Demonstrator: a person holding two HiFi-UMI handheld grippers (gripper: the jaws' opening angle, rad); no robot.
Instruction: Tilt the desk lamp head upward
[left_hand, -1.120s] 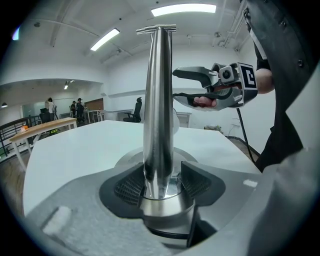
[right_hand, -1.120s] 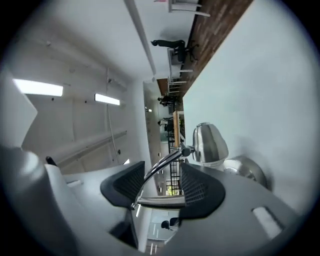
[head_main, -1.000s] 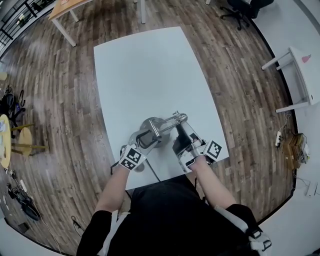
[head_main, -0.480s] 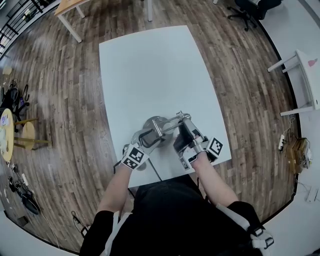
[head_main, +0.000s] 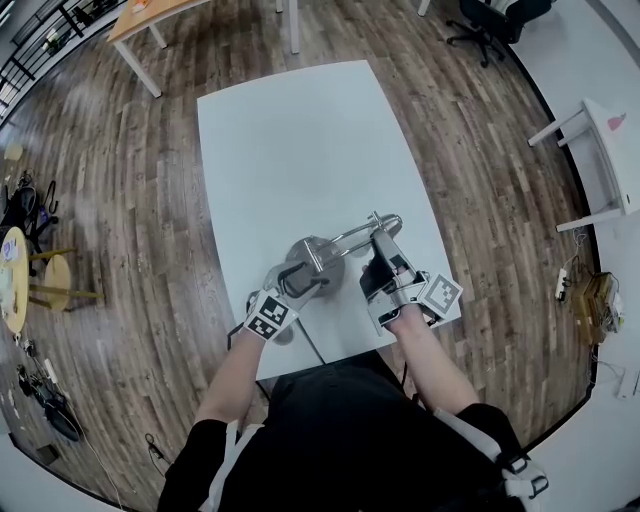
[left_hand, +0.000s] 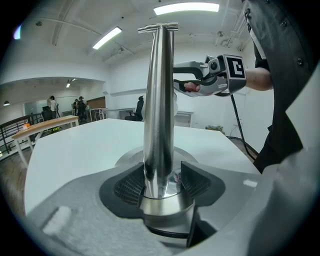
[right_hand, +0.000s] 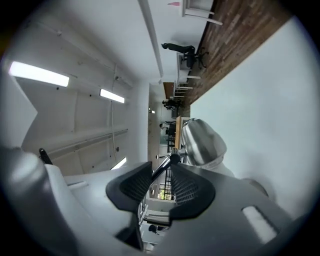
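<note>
A chrome desk lamp (head_main: 318, 262) stands near the front of the white table (head_main: 290, 140). My left gripper (head_main: 293, 280) is shut on the upright chrome post (left_hand: 159, 100), just above the round base, and both pads (left_hand: 131, 186) press on it. My right gripper (head_main: 378, 262), rolled onto its side, is up at the lamp's top. Its jaws have just been closing on the thin black rod (right_hand: 166, 167) that juts from the silver lamp head (right_hand: 204, 144). The rod lies pinched between the pad tips of the right gripper (right_hand: 161, 175).
The lamp's cable (head_main: 310, 345) runs off the table's front edge toward the person. Wooden floor surrounds the table. A white side table (head_main: 610, 140) stands at the right, an office chair (head_main: 490, 20) at the back and a wooden desk (head_main: 150, 15) at the back left.
The right gripper has closed on the rod and risen, and the lamp's top end has moved up and to the right with it. The left gripper has stayed on the post.
</note>
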